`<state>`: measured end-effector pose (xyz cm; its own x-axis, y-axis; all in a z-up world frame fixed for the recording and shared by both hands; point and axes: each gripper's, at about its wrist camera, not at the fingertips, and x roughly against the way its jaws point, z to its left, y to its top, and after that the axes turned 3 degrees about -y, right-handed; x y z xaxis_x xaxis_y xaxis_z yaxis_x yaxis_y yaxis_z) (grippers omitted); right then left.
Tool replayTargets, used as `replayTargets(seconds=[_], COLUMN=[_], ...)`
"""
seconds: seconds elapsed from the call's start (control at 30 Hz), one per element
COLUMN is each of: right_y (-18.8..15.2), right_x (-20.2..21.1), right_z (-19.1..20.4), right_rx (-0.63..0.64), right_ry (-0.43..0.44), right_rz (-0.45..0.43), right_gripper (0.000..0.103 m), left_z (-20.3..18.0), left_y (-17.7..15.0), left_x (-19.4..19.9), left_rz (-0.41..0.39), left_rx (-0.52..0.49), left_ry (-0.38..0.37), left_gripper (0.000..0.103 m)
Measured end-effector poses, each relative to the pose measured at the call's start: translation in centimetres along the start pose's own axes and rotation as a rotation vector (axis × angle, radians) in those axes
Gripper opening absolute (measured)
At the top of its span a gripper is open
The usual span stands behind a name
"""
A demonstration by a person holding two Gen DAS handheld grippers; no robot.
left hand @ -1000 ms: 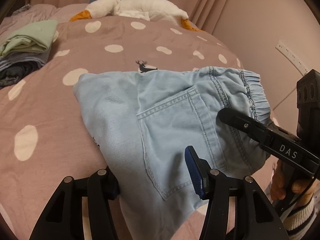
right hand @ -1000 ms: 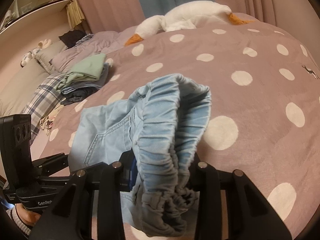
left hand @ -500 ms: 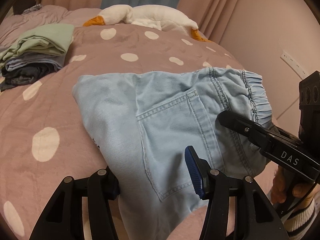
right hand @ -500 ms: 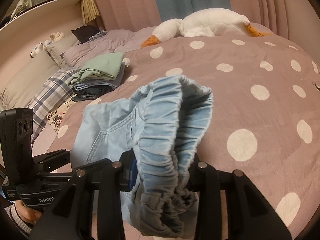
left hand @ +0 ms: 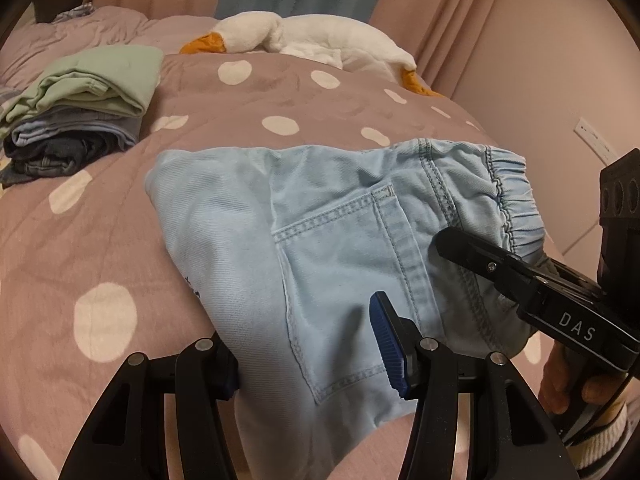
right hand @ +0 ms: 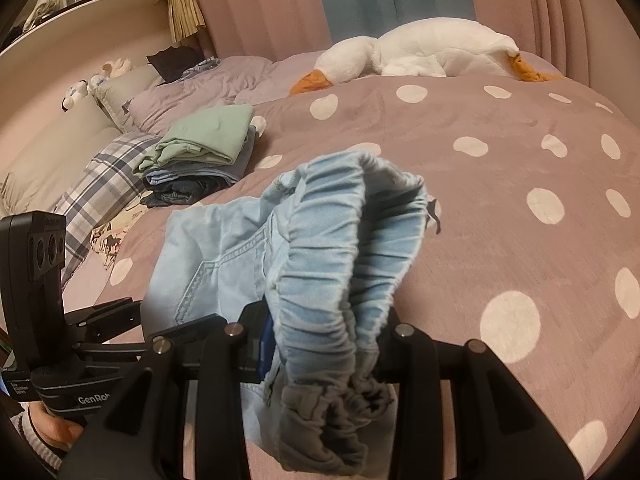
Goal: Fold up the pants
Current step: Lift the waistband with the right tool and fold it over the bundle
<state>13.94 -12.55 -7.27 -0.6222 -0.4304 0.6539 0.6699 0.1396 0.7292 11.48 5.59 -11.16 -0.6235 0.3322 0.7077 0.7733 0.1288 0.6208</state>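
**Both grippers holding light-blue pants over polka-dot bed**

At far left, a folded clothes stack [left hand: 76, 120] is sitting on the polka-dot blanket [left hand: 280, 92]. The left gripper [left hand: 312, 356] is pinching the leg side of the light-blue denim pants [left hand: 320, 220], fabric draping between its jaws, back pocket facing up. Further right, the right gripper [right hand: 328, 344] is clamping the bunched elastic waistband [right hand: 336, 260]. A plush goose [left hand: 312, 40] is lying at the head of the bed.
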Motion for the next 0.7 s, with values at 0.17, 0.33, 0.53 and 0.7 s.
replayTargets(seconds=[0.17,0.33,0.53,0.7], right_y=[1.1,2.9,3.9,2.7], right_x=[-1.2,-2.8,-6.3,-11.1], right_z=[-0.1,-0.2,-1.2,-4.0], right_rx=[0.009,0.012,-0.022,-0.158], right_ry=[0.002,0.006,0.014,-0.034], right_rz=[-0.009,-0.023,0.007,0.156], right_gripper=[0.036,0.036,0.04,0.052], left_z=[0.4,1.2,3.3,5.2], left_y=[1.3,2.9,4.0,3.4], left_x=[-0.7,-1.7,-4.6,-7.1], left_rz=[-0.01,-0.021,0.019,0.09], left_rx=[-0.011,-0.026,0.0,0.013], left_ry=[0.016,0.042,0.08,0.161], left_gripper=[0.055,0.055,0.055,0.055])
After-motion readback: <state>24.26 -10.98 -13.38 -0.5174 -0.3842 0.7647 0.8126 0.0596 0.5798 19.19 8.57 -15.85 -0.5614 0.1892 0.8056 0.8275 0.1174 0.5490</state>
